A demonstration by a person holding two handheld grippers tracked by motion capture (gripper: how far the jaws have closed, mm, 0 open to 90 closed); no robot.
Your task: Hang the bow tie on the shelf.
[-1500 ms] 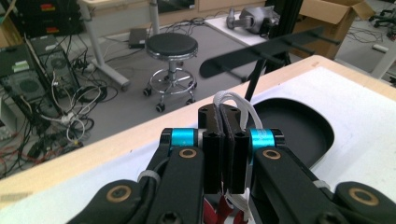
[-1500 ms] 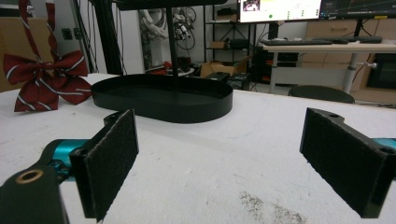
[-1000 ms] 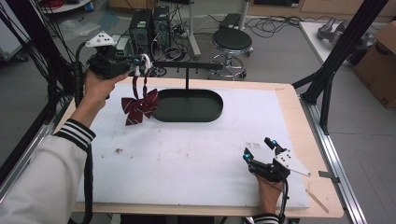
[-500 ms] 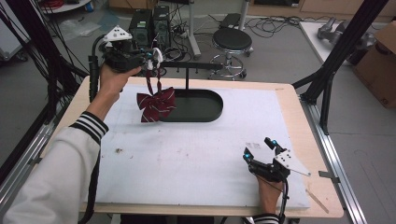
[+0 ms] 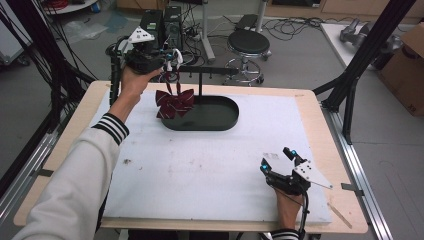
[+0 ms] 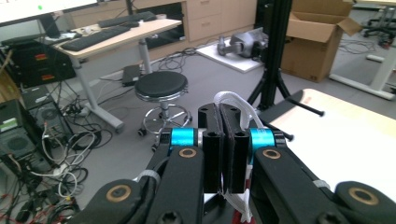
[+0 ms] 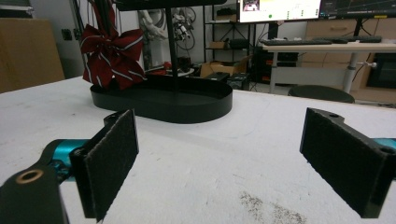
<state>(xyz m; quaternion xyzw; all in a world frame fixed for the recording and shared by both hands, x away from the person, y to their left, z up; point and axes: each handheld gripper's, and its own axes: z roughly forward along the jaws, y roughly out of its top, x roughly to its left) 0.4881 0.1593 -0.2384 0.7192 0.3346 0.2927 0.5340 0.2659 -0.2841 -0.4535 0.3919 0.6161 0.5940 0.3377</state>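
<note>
Since a second ago the left gripper (image 5: 172, 56) has risen toward the upper left of the high view and carried the red striped bow (image 5: 174, 103) with it, so the bow now hangs over the left end of the black oval tray (image 5: 227, 119), beside the thin black stand post (image 5: 201, 84); the right gripper (image 5: 279, 161) has stayed at the lower right on the white table cover (image 5: 200, 165), jaws spread wide with nothing between them. From the left gripper view, low in the centre of the frame, the two black fingers (image 6: 212, 154) are pressed tight together, pinching a white cord (image 6: 233, 100) that loops over their tips and runs down between them; a round stool (image 6: 161, 86) stands on the floor beyond. From the right gripper view, the padded fingers (image 7: 112, 158) stand far apart at the lower left and lower right, empty, just above the white surface, while the bow (image 7: 112, 51) hangs at the upper left above the tray's (image 7: 187, 105) near end.
</note>
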